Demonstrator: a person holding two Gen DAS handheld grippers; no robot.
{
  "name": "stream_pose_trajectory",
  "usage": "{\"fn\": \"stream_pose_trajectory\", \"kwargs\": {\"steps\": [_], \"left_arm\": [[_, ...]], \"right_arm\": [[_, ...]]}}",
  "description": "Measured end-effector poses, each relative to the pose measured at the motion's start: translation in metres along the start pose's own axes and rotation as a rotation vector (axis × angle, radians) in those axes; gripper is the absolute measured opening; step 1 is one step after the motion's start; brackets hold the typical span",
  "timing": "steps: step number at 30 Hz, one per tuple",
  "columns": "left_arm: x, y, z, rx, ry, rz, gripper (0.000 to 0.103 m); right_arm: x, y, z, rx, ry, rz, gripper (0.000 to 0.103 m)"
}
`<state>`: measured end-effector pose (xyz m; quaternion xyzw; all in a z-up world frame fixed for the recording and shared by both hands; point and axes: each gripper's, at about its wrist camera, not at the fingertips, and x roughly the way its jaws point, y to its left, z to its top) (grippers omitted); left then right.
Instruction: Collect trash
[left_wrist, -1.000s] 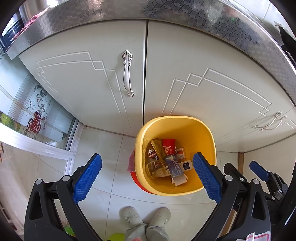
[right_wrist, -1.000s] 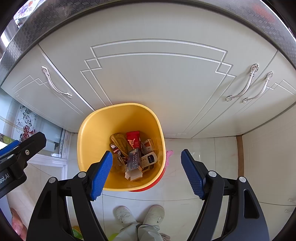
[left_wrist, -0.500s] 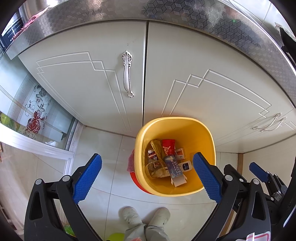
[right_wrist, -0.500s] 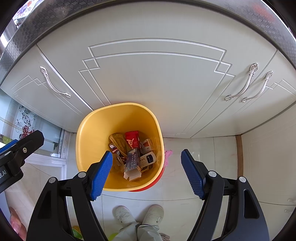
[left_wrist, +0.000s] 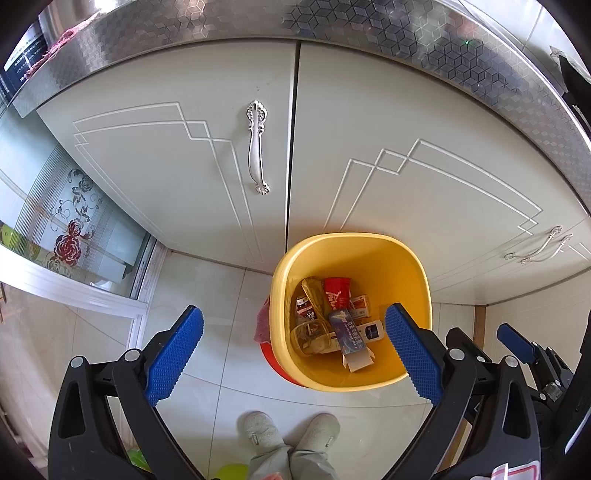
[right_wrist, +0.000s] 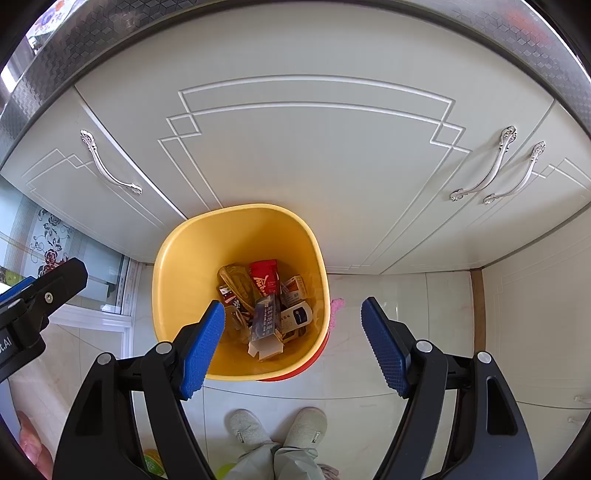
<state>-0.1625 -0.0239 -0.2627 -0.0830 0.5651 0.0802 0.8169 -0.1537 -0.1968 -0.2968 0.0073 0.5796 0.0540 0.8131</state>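
A yellow trash bin (left_wrist: 373, 254) stands on the tiled floor against the white cabinets; it also shows in the right wrist view (right_wrist: 192, 258). Inside lie several pieces of trash: a red packet (left_wrist: 337, 293), a blue box (left_wrist: 347, 330), a small white bottle (left_wrist: 371, 329) and a clear wrapper (left_wrist: 310, 336). My left gripper (left_wrist: 293, 349) is open and empty, held high above the floor just left of the bin. My right gripper (right_wrist: 291, 347) is open and empty above the bin's right rim.
White cabinet doors with silver handles (left_wrist: 257, 147) rise behind the bin under a patterned metal counter edge (left_wrist: 406, 22). A glass door with a flower print (left_wrist: 70, 236) is at the left. The person's feet in grey slippers (left_wrist: 291, 432) stand just before the bin.
Both views have shifted only slightly; the bin sits a touch lower and further left in the right wrist view. Both grippers stay open and empty.
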Motion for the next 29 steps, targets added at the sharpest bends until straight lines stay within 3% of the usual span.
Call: {"fn": "stream_pose_trajectory", "kwargs": {"steps": [12, 17, 29], "left_arm": [[0.0031, 0.0014, 0.0004, 0.002, 0.008, 0.009, 0.098], [0.0034, -0.0019, -0.0013, 0.018, 0.005, 0.007, 0.089], [0.0051, -0.001, 0.0006, 0.009, 0.018, -0.008, 0.093]], "right_arm": [[0.0004, 0.0014, -0.0006, 0.002, 0.003, -0.002, 0.077], [0.0016, 0.001, -0.0008, 0.002, 0.006, -0.002, 0.077], [0.0033, 0.0006, 0.0, 0.001, 0.008, -0.003, 0.077]]}}
